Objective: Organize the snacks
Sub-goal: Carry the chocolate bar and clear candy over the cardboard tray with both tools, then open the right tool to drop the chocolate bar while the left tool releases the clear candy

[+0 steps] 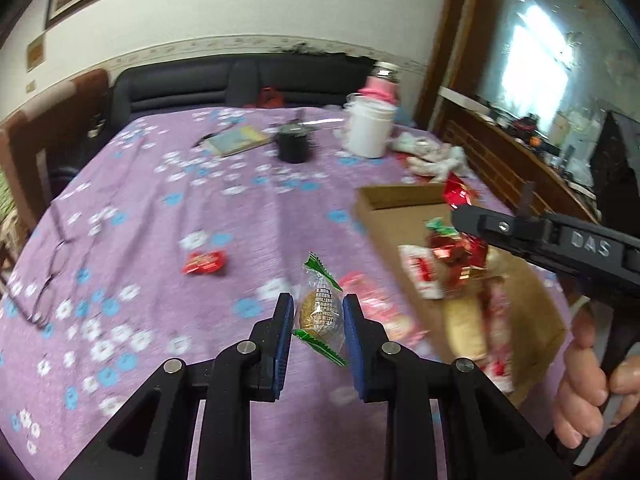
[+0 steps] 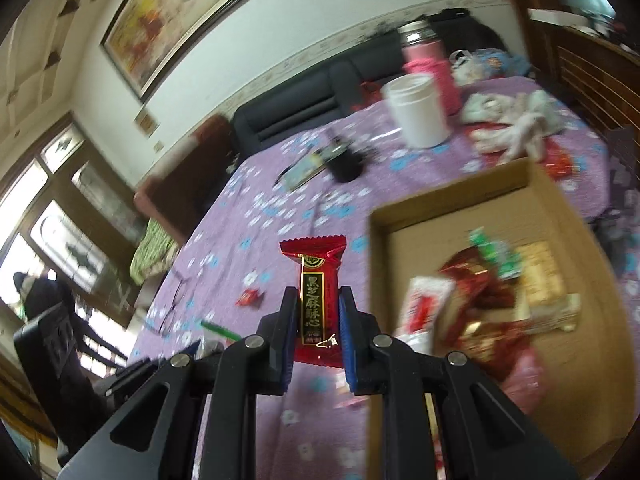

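Note:
My left gripper (image 1: 318, 314) is shut on a round brown cookie in a clear wrapper with green ends (image 1: 320, 312), held above the purple flowered tablecloth (image 1: 160, 220). My right gripper (image 2: 318, 312) is shut on a red snack bar with gold writing (image 2: 316, 300), held upright just left of the cardboard box (image 2: 560, 208). The box holds several wrapped snacks (image 2: 476, 292). It also shows in the left wrist view (image 1: 384, 196), with the right gripper's black body (image 1: 560, 244) above it. A small red packet (image 1: 204, 262) lies loose on the cloth, and shows in the right wrist view (image 2: 249, 298).
A white jar (image 1: 370, 128), a pink flask (image 1: 382, 88), a black cup (image 1: 294, 144), a booklet (image 1: 238, 140) and crumpled white bags (image 1: 436, 158) stand at the table's far side. Glasses (image 1: 52, 280) lie at the left. A dark sofa (image 1: 240, 80) is behind.

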Motion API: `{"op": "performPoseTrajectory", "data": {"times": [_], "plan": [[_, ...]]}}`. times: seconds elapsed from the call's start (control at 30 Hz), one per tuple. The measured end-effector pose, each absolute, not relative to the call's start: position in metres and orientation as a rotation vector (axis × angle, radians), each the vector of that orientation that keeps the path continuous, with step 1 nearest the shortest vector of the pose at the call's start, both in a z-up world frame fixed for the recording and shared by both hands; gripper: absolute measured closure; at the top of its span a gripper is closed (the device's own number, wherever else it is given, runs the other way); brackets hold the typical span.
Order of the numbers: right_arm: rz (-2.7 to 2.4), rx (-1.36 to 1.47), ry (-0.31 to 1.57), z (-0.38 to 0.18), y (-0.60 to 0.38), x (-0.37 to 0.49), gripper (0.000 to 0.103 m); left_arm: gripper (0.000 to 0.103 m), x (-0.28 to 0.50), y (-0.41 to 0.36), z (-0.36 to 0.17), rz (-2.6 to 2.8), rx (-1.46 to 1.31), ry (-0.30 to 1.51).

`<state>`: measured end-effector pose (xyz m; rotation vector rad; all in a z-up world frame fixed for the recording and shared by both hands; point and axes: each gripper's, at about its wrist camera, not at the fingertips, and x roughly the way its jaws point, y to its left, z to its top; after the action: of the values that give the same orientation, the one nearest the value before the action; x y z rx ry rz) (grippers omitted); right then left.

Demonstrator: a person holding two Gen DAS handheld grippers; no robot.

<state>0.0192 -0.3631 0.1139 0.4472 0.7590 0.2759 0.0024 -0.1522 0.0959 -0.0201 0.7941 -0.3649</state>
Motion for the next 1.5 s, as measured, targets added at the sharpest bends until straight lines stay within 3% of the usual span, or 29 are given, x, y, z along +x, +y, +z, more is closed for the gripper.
{"op": "performPoseTrajectory", "data": {"times": [0.53,1.5], "plan": [[-0.024,0.507,0.887,0.084,-0.45,0.037,0.085,0.078,-0.003,-0.294,0.066,-0.581,0.078,0.859],[-0.108,0.403,0.993,0.053,-0.438,0.054,0.084,0.078,-0.016,-0.3,0.048,-0.661,0.095,0.828]]}}
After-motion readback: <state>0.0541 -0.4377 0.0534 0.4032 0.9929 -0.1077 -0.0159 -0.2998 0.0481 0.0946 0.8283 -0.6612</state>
